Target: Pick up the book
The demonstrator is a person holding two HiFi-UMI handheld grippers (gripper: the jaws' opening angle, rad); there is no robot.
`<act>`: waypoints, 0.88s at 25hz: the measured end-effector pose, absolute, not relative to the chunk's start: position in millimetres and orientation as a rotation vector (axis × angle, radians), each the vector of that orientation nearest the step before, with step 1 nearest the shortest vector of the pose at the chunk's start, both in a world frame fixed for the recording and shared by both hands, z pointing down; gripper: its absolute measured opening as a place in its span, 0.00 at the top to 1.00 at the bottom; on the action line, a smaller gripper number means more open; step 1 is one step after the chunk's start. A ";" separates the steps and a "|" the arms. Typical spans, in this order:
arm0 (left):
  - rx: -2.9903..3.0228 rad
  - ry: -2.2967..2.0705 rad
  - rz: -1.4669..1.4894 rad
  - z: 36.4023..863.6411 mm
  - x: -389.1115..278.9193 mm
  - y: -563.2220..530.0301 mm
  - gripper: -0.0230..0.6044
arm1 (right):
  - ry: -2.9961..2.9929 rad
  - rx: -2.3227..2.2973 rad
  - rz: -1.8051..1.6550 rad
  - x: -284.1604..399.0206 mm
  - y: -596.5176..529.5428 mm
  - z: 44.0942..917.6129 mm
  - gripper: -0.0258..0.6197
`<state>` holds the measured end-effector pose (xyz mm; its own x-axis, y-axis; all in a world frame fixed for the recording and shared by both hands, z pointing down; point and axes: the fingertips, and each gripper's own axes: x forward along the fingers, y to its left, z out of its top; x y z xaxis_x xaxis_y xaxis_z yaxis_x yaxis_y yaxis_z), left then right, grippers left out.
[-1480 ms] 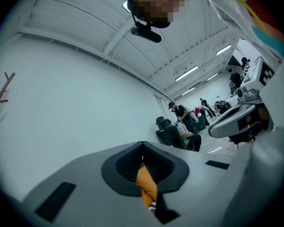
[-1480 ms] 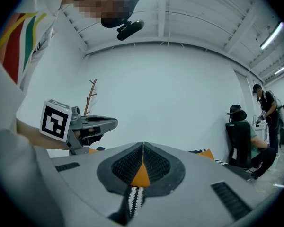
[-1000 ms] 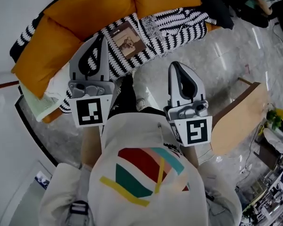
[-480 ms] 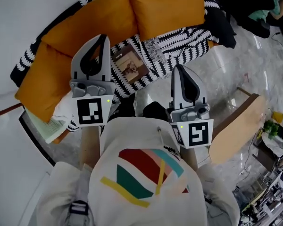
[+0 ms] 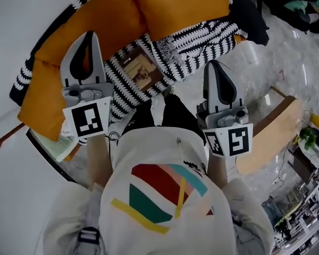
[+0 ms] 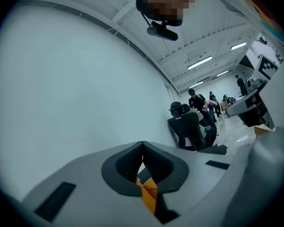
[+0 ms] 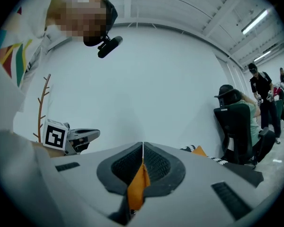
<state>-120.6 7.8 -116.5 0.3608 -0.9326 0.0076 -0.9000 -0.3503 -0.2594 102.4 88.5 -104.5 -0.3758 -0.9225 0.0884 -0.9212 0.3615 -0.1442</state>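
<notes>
The book (image 5: 141,70), with a brown picture cover, lies flat on the black-and-white patterned blanket (image 5: 196,39) that covers the sofa seat. My left gripper (image 5: 89,34) hovers left of the book, over an orange cushion (image 5: 48,97), pointing level at the sofa back. My right gripper (image 5: 215,62) is right of the book, above the blanket's front edge. In both gripper views the jaws meet with nothing between them: left gripper (image 6: 142,144), right gripper (image 7: 142,145). Neither touches the book.
Big orange back cushions (image 5: 175,4) line the sofa. A pale green magazine (image 5: 52,145) lies at the sofa's left end. A wooden board (image 5: 271,137) stands on the marble floor at right, with a small plant (image 5: 309,136) beyond it. People sit on dark chairs (image 7: 239,126) far off.
Both grippers have travelled toward the sofa and spread apart. The left one went from beside the book to over the orange cushion; the right one shifted right. The jaws stayed shut.
</notes>
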 end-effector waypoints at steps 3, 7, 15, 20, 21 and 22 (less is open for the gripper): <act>-2.425 1.647 -0.259 -108.0 -93.3 1.7 0.95 | 2.597 -1.745 -0.281 125.1 70.2 -99.2 0.94; -2.423 1.652 -0.369 -74.7 -74.1 2.3 0.95 | 2.640 -1.720 -0.314 126.6 55.1 -75.8 0.94; -2.571 1.750 -0.455 58.6 -98.0 29.3 0.95 | 2.805 -1.600 -0.416 73.3 64.8 18.7 0.94; -2.660 1.925 -0.504 170.4 -126.8 17.3 0.95 | 2.840 -1.546 -0.562 55.6 56.5 114.7 0.94; -2.649 1.878 -0.581 193.7 -126.3 18.5 0.95 | 2.849 -1.543 -0.610 56.3 54.1 135.7 0.94; -2.646 1.825 -0.671 219.6 -124.8 21.7 0.95 | 2.849 -1.542 -0.675 57.7 52.6 155.8 0.94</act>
